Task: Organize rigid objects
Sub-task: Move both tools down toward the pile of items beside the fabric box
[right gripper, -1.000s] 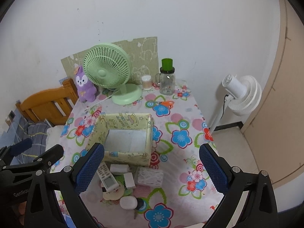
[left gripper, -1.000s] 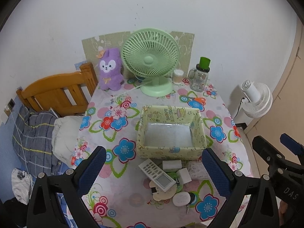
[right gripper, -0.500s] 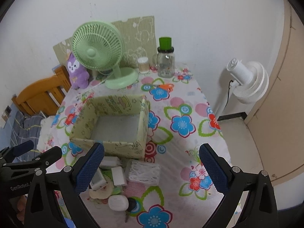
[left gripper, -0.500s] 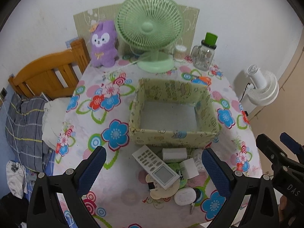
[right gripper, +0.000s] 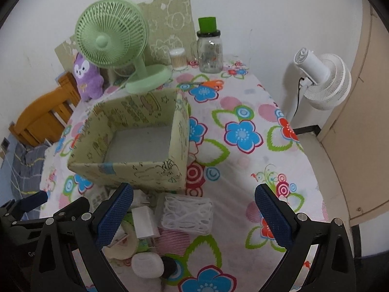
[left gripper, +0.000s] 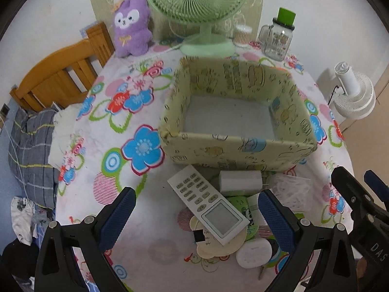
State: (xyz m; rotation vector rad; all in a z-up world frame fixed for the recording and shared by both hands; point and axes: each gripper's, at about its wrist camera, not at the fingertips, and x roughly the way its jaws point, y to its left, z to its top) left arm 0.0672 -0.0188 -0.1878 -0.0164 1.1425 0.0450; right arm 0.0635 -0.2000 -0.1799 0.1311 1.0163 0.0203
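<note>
An empty pale green fabric box [left gripper: 233,143] [right gripper: 136,170] stands on the flowered table. In front of it lies a pile: a white remote [left gripper: 209,206], a white block [left gripper: 239,181] [right gripper: 144,221], a clear mesh box [right gripper: 186,213] [left gripper: 289,189], a white oval case [left gripper: 254,253] [right gripper: 147,265] and round cards [left gripper: 214,243]. My left gripper [left gripper: 194,216] is open, just above the remote. My right gripper [right gripper: 193,216] is open, above the mesh box.
A green desk fan [left gripper: 197,2] [right gripper: 114,46], a purple plush [left gripper: 132,26], a cotton swab jar [right gripper: 178,59] and a glass jar with green lid [right gripper: 209,48] stand at the table's back. A wooden bed frame [left gripper: 60,75] is left; a white floor fan [right gripper: 321,82] is right.
Both grippers have moved forward and down toward the pile in front of the box. Both stay open.
</note>
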